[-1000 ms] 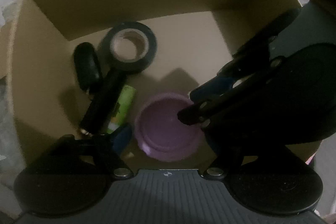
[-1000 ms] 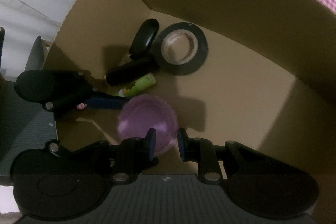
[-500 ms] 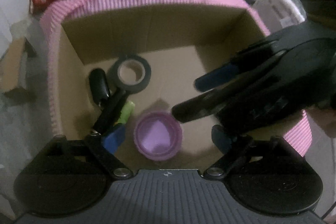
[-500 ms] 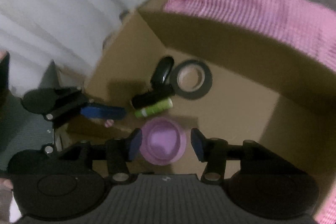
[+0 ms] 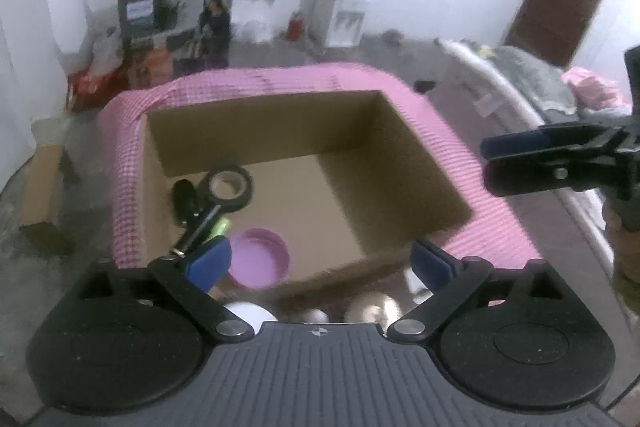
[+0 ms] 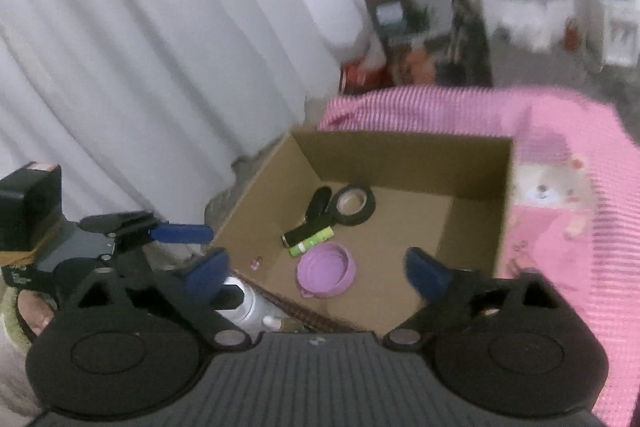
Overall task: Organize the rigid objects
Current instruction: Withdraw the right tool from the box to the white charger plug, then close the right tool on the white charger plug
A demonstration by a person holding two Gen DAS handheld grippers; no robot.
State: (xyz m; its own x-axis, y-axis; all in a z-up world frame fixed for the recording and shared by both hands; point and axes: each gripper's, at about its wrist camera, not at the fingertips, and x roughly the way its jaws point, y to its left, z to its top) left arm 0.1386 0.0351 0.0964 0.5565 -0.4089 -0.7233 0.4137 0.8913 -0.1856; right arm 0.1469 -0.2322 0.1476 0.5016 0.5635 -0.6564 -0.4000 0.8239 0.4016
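Your left hand-held gripper (image 5: 322, 263) sits at the bottom of its frame with jaws spread wide and nothing between them; they have just been opening. Your right hand-held gripper (image 6: 316, 271) stands just as wide and empty, its jaws also just opened. Past its pads, at lower centre, the purple lid (image 6: 326, 269) lies on the box (image 6: 400, 155) floor. Just above it lie a green tube (image 6: 312, 242), a black cylinder (image 6: 306, 230), a black oval piece (image 6: 318, 202) and a tape roll (image 6: 354, 205), clustered and touching. Pink checked cloth (image 6: 560, 131) wraps the box at right.
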